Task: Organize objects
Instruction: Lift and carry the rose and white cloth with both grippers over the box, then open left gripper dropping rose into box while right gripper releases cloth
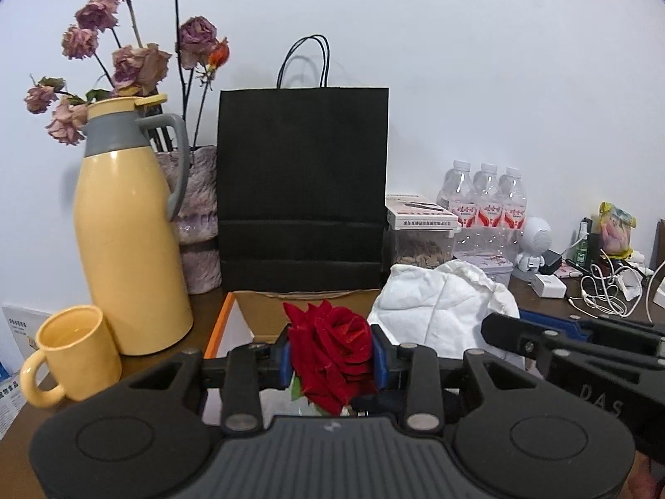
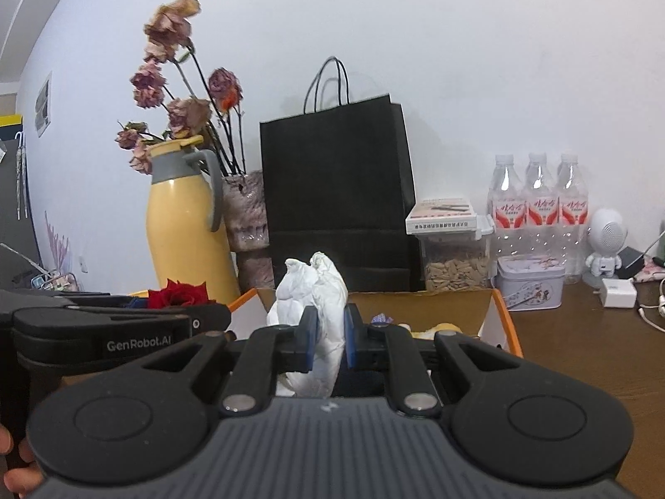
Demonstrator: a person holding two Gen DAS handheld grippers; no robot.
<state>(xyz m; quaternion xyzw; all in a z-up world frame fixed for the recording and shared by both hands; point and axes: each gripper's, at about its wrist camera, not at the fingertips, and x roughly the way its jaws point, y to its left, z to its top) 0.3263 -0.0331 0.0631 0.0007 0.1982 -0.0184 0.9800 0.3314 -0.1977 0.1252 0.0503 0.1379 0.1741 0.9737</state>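
Left wrist view: the left gripper [image 1: 331,357] pinches a red rose [image 1: 328,347] above an open cardboard box [image 1: 266,320]; judging by this, both items are mid-carry and next need a destination. Right wrist view: the right gripper [image 2: 329,339] clamps crumpled white paper [image 2: 314,291]; the black bag [image 2: 336,191] and yellow jug [image 2: 183,224] crowd the space behind.
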